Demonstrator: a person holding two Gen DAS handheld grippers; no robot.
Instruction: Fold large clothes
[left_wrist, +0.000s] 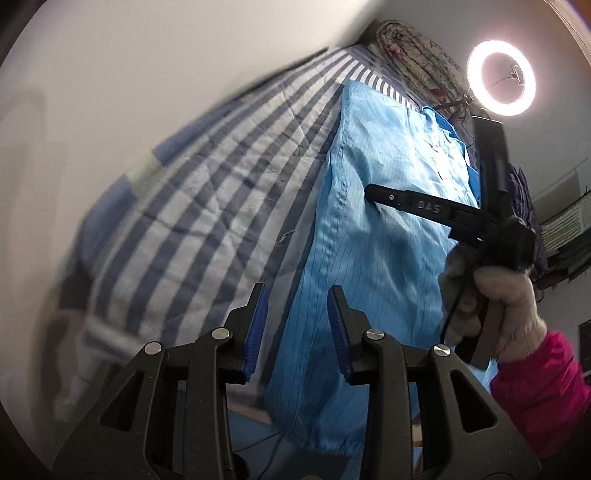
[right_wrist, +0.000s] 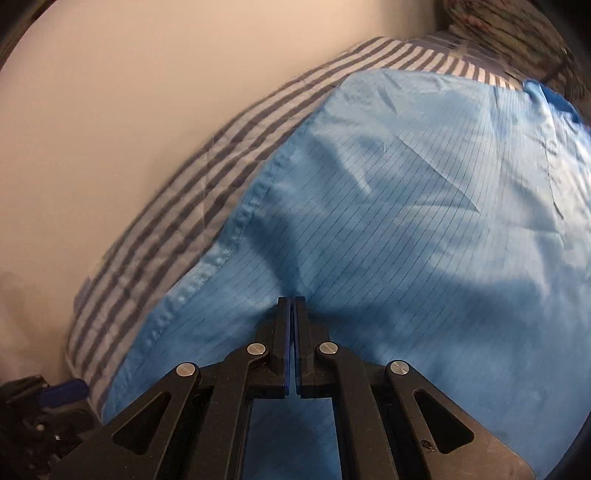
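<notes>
A light blue pinstriped garment (left_wrist: 373, 236) lies spread on a bed with a blue-and-white striped cover (left_wrist: 207, 192). My left gripper (left_wrist: 297, 295) is open and empty, held above the garment's left edge. My right gripper (right_wrist: 294, 301) is shut, its tips down on the blue garment (right_wrist: 406, 206); I cannot tell whether cloth is pinched between the pads. In the left wrist view the right gripper (left_wrist: 373, 190) reaches in from the right, over the garment, held by a hand in a pink sleeve (left_wrist: 535, 387). The garment's darker blue collar (right_wrist: 554, 96) lies at the far end.
A plain wall (left_wrist: 147, 74) runs along the bed's left side. A lit ring light (left_wrist: 501, 78) stands at the bed's far right. A patterned folded quilt (left_wrist: 417, 55) lies at the head of the bed. Dark clutter (right_wrist: 33, 417) sits at lower left.
</notes>
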